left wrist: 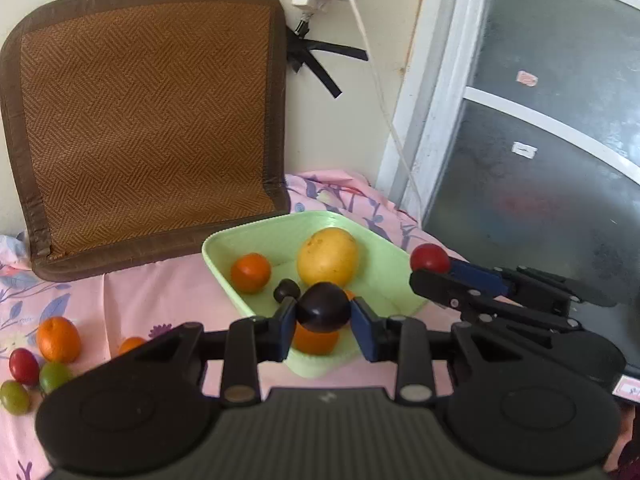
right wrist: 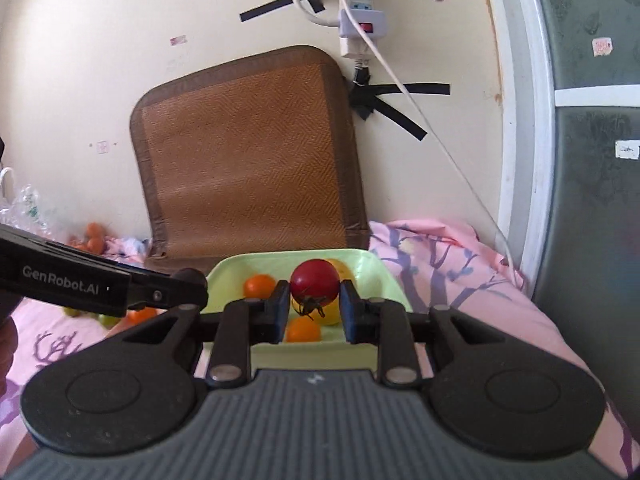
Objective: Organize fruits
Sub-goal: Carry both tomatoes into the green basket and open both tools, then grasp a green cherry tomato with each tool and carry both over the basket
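My left gripper [left wrist: 324,312] is shut on a dark purple plum [left wrist: 323,307], held above the near side of a light green tray [left wrist: 224,254]. In the tray lie a big yellow fruit [left wrist: 328,257], a small orange [left wrist: 251,273] and another orange [left wrist: 316,340] under the plum. My right gripper [right wrist: 314,300] is shut on a red tomato [right wrist: 314,283] over the same green tray [right wrist: 228,270]; it also enters the left wrist view from the right, with the red tomato [left wrist: 430,258] at its tip. Loose on the pink cloth at left lie an orange [left wrist: 58,339], a red fruit [left wrist: 23,366] and green fruits [left wrist: 54,376].
A brown woven mat [left wrist: 144,120] leans on the wall behind the tray. A power strip [right wrist: 362,20] and a white cable [left wrist: 376,80] hang on the wall. A frosted glass door [left wrist: 540,140] stands at right. Plastic bags with fruit [right wrist: 36,216] lie far left.
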